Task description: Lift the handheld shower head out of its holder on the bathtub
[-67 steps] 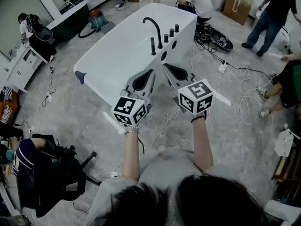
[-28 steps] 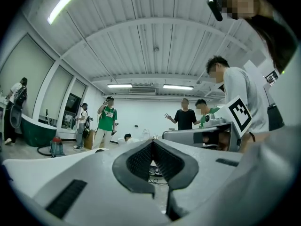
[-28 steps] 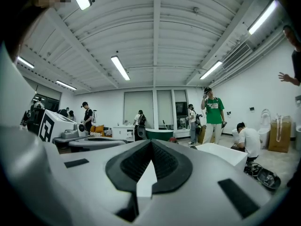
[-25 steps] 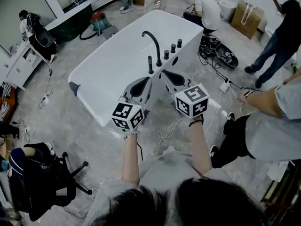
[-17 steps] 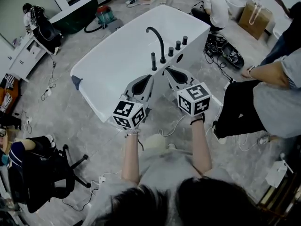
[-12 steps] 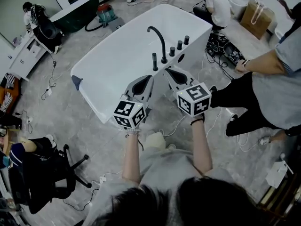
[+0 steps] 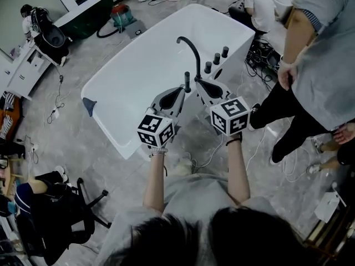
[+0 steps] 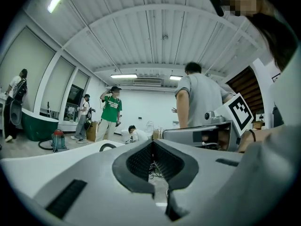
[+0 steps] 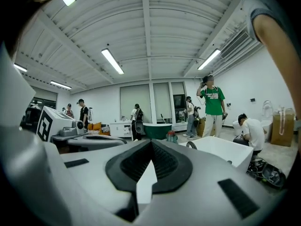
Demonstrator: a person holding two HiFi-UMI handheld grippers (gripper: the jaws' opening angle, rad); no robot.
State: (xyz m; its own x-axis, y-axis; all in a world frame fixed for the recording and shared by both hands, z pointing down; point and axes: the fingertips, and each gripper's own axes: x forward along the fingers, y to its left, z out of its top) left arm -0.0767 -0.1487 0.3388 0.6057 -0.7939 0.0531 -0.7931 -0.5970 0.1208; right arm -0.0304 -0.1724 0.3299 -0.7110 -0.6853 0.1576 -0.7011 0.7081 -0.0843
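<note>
A white bathtub [image 7: 138,76] fills the middle of the head view. On its near right rim stand a black arched faucet [image 7: 191,47], three black knobs [image 7: 216,59] and the slim black handheld shower head [image 7: 187,81], upright in its holder. My left gripper [image 7: 180,89] is shut and empty, with its tip just left of the shower head. My right gripper [image 7: 201,83] is also shut and empty, just right of it. The left gripper view shows closed jaws [image 8: 152,142] and the faucet's arc [image 8: 107,146]. In the right gripper view, closed jaws [image 9: 150,142] point past the tub [image 9: 221,149].
One person [image 7: 316,60] stands close on the right of the tub. Another crouches behind it [image 7: 258,4]. Cables [image 7: 208,154] trail over the floor beside the tub. An office chair [image 7: 61,209] stands at the lower left, and a dark green tub [image 7: 83,15] lies far left.
Both grippers have moved forward and closer to the tub's faucet rim, now flanking the shower head. The person on the right has walked in nearer.
</note>
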